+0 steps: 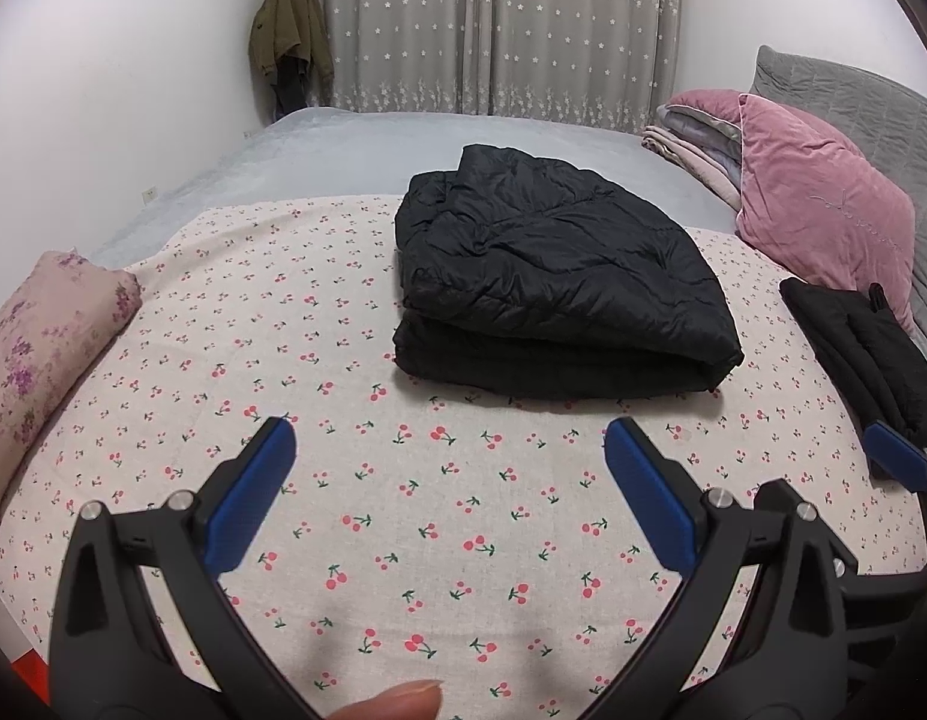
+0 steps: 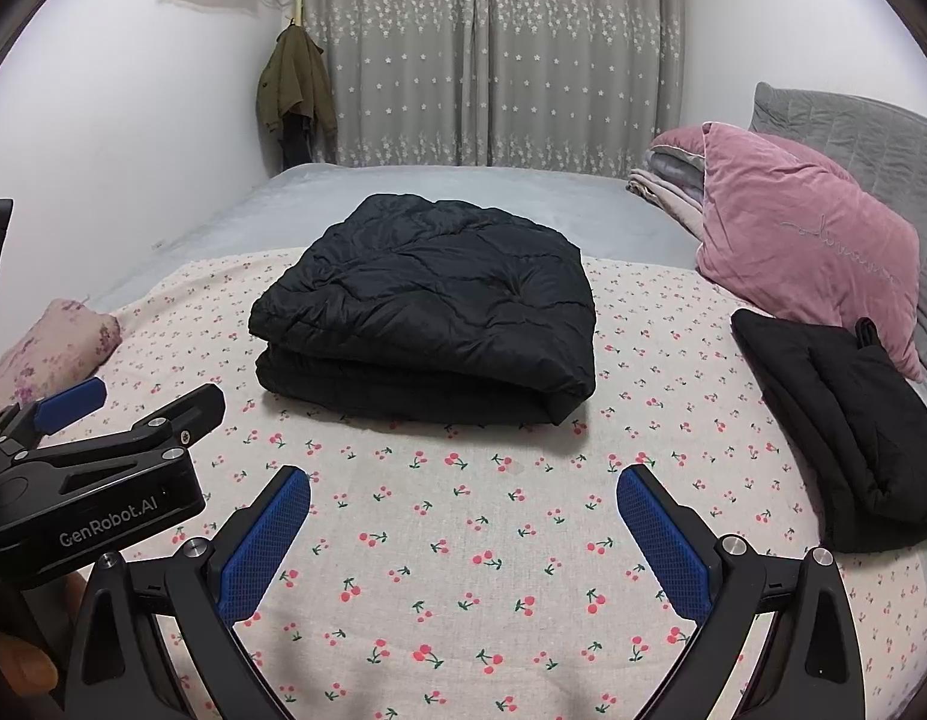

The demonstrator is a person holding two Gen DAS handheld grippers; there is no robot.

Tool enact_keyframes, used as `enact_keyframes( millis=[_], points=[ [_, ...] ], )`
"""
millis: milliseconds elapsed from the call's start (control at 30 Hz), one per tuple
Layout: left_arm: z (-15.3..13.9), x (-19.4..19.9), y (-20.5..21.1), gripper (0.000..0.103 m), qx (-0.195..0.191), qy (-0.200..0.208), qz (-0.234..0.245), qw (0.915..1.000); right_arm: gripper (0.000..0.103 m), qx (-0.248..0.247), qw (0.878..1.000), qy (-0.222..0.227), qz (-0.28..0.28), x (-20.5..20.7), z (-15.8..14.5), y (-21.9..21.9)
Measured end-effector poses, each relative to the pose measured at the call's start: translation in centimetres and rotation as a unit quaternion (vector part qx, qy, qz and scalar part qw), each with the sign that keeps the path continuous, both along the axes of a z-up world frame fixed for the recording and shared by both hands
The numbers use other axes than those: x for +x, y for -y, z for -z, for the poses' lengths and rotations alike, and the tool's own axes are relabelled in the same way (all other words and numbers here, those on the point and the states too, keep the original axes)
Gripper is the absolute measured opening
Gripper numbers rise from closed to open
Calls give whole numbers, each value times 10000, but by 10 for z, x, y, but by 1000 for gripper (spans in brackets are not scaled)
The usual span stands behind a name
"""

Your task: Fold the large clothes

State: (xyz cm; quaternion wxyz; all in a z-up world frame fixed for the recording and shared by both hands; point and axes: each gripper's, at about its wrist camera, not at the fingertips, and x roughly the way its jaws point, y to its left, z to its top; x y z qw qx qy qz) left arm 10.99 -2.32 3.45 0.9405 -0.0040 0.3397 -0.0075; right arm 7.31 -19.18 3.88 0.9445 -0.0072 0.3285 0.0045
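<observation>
You held both tongs spread wide and empty above the cherry-print sheet: your left gripper and your right gripper both faced the black quilted jacket, which lay folded on the sheet ahead of them. A second folded black garment sat well apart, beside the pink pillow.
</observation>
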Motion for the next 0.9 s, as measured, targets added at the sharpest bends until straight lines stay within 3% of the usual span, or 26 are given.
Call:
enact_keyframes(
  millis=[900],
  points=[
    [2,2,2,102,26,-29,43,10000,103,-5,10000,-85,43,1,2,-2]
  ],
)
